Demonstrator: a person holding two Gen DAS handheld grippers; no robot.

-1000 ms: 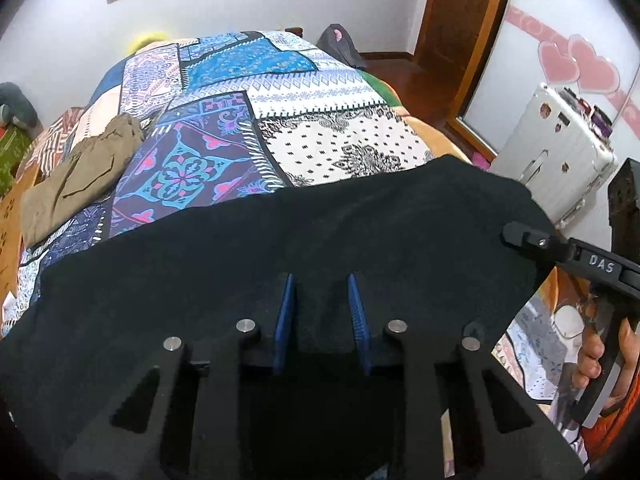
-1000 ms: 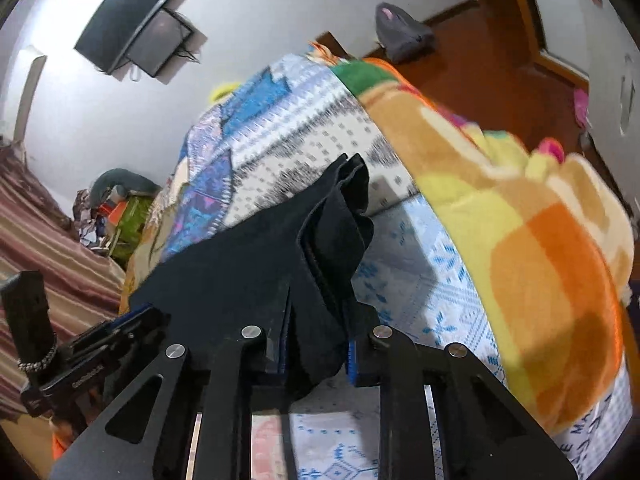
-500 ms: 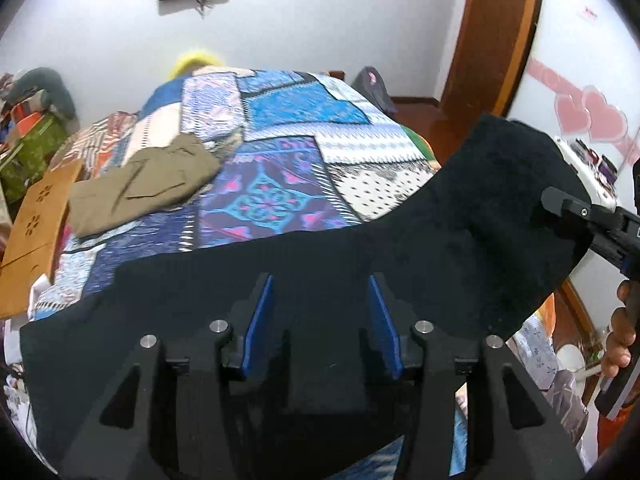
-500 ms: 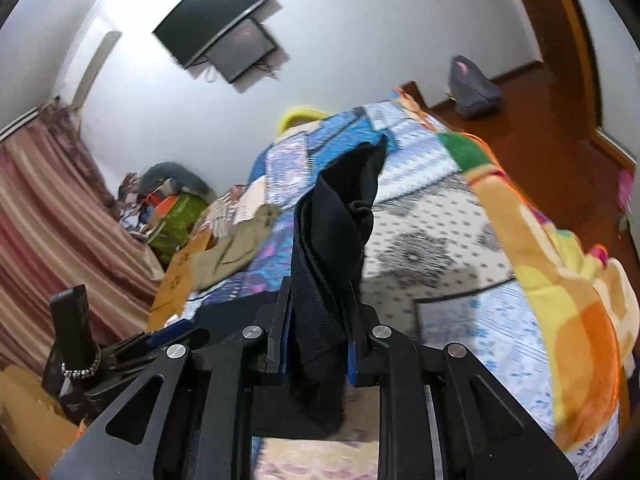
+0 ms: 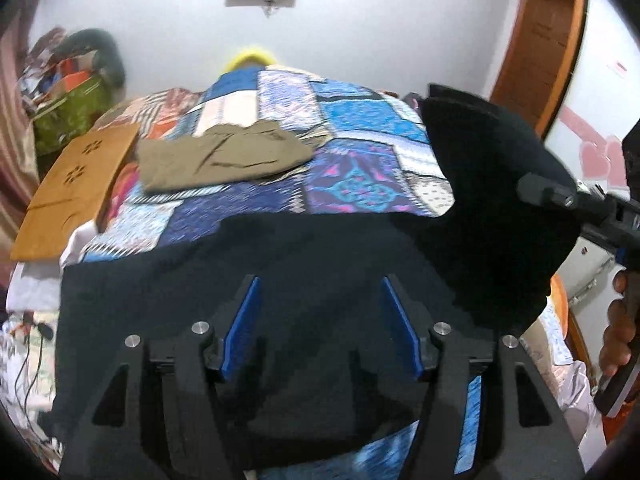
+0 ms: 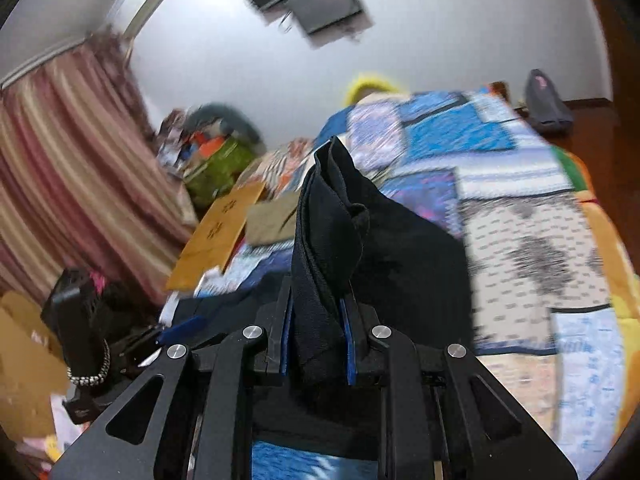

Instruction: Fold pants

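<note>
Black pants (image 5: 280, 248) lie across the near end of the bed. My left gripper (image 5: 320, 284) hovers over them with its jaws opening; the blue pads (image 5: 244, 320) stand wide apart, the cloth beneath them, not pinched. One end of the pants (image 6: 332, 208) is bunched and lifted, with my right gripper (image 6: 318, 300) shut on it. From the left wrist view that raised flap (image 5: 500, 200) hangs at the right from the right gripper (image 5: 536, 190), held by a hand (image 5: 618, 340). The left gripper (image 6: 176, 328) shows low on the left in the right wrist view.
Folded khaki pants (image 5: 224, 158) rest farther back on the patchwork quilt (image 5: 360, 120). A wooden board (image 5: 76, 188) lies at the bed's left edge. A white suitcase (image 5: 592, 264) stands right of the bed. Striped curtains (image 6: 60, 184) and clutter fill the left corner.
The left jaws have spread wide and let go of the black cloth. The right gripper has lifted its end of the pants up and carried it over the bed, rolling as it went.
</note>
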